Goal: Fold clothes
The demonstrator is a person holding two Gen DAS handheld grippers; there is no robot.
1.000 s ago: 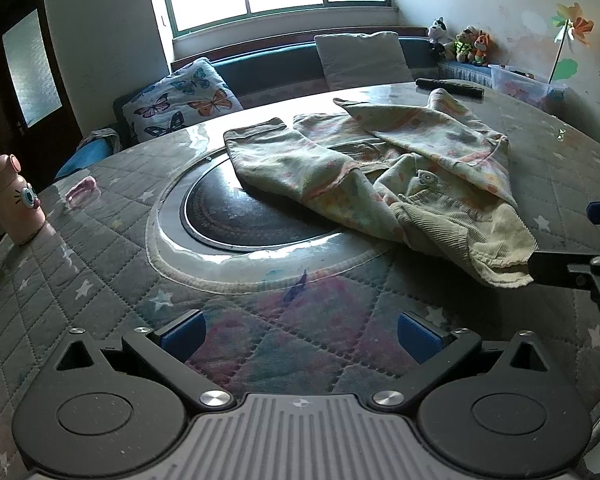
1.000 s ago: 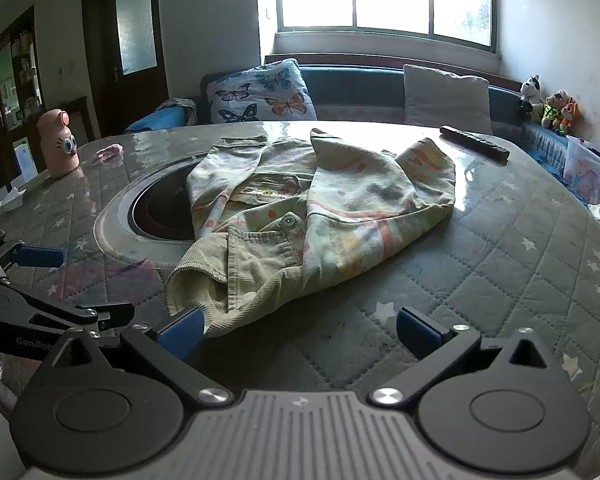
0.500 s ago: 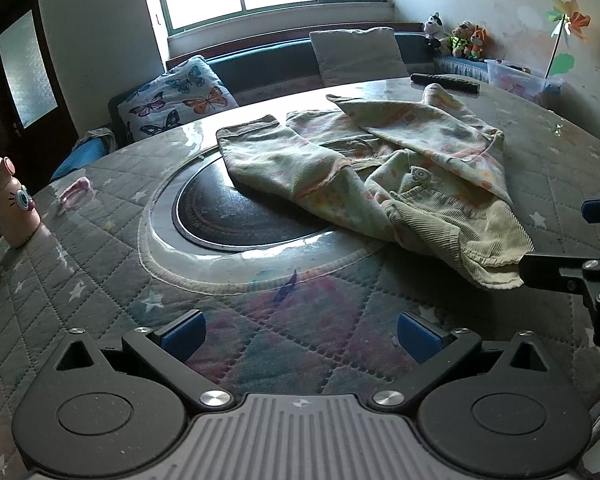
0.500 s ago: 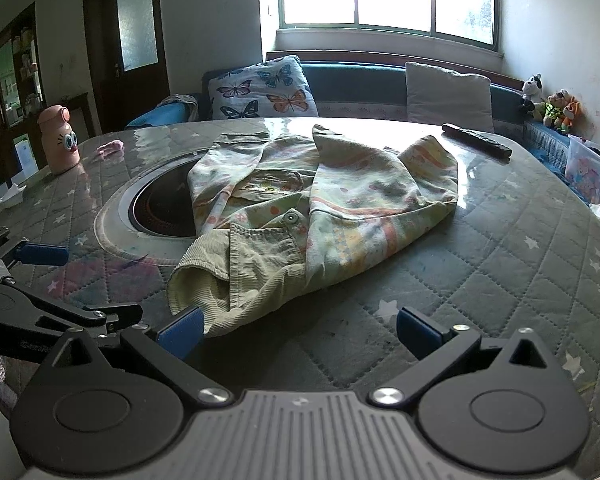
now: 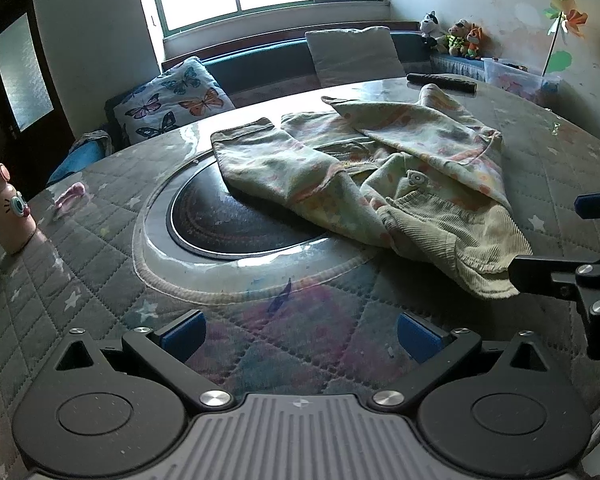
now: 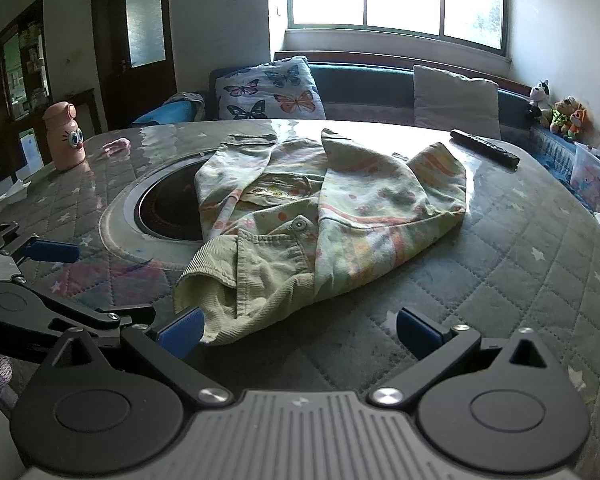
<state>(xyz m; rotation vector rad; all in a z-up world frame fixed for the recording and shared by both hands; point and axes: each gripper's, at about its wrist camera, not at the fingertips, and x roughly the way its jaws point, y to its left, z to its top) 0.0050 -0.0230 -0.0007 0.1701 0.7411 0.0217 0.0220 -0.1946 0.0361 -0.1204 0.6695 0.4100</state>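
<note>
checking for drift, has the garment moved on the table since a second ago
No. In the right wrist view the garment still overlaps the dark inset alike; only the camera shifted.

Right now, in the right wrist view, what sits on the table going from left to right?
Pink bottle with cartoon eyes → small pink item → dark round inset in the table → crumpled jacket → black remote control.
</note>
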